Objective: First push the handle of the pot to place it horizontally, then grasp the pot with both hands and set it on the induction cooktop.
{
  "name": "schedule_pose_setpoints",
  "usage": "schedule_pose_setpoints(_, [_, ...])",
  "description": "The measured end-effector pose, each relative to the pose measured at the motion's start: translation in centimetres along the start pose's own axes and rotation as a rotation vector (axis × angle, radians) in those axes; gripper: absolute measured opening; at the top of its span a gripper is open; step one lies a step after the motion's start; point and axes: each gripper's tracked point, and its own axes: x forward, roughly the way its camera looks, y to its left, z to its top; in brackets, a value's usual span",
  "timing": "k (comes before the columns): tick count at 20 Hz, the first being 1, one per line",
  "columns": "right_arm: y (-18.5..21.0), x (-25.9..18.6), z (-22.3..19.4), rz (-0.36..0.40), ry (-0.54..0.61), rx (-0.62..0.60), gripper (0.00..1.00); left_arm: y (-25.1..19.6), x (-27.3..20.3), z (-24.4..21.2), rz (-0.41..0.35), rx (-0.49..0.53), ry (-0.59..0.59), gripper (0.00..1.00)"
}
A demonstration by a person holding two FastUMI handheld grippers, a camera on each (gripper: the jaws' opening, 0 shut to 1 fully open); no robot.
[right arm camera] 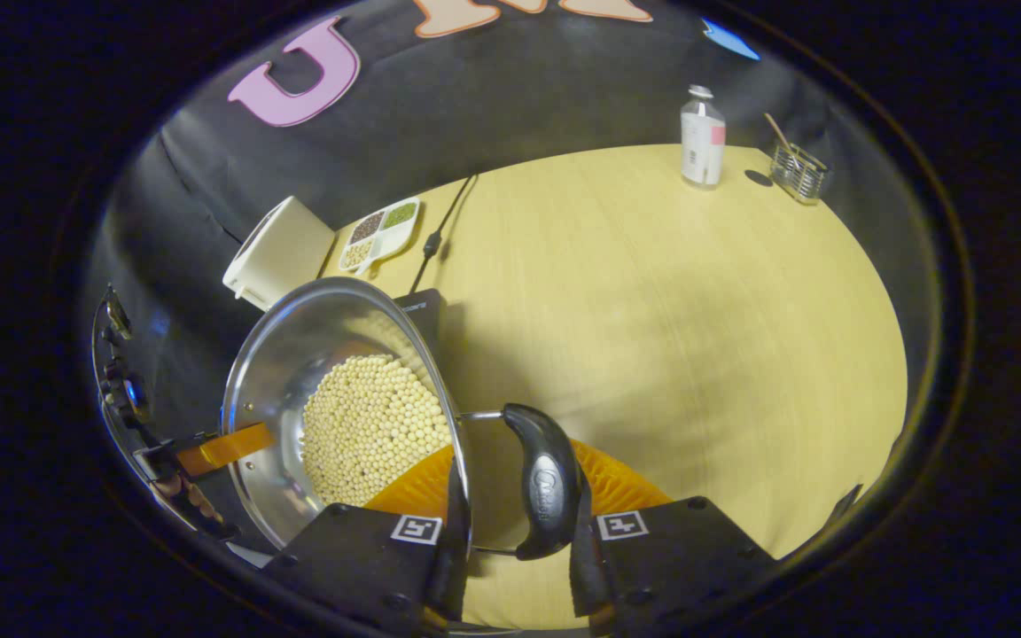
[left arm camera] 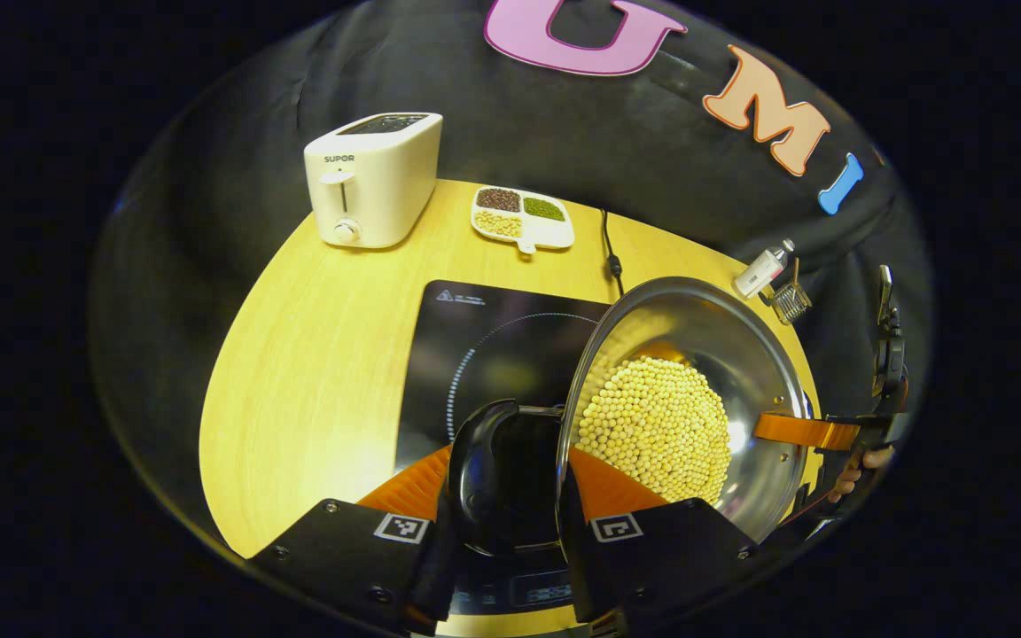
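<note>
Steel pot [left arm camera: 697, 354] of pale beans was pinched by both tools, left [left arm camera: 503, 532] and right [right arm camera: 510, 540], above the black induction cooktop [left arm camera: 475, 337] at frame centre; setting down remained.

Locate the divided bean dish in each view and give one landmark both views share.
Left gripper view: the bean dish lies upper centre on the table, just right of the toaster, beyond the cooktop.
Right gripper view: it lies upper left, just right of the toaster, above the pot.
Shared landmark: the toaster.
</note>
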Motion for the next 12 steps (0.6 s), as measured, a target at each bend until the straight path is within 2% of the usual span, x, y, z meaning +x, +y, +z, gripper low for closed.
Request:
schedule_pose_setpoints(3, [1.9, 1.1, -0.2, -0.006, 0.002, -0.004, 0.48, 2.1, 0.1, 0.3, 0.002, -0.007, 0.000, 0.52])
schedule_pose_setpoints(12, [5.6, 1.2, 1.7, -0.019, -0.090, -0.040, 0.49, 5.0, 0.0, 1.7, -0.027, -0.035, -0.099, 0.53])
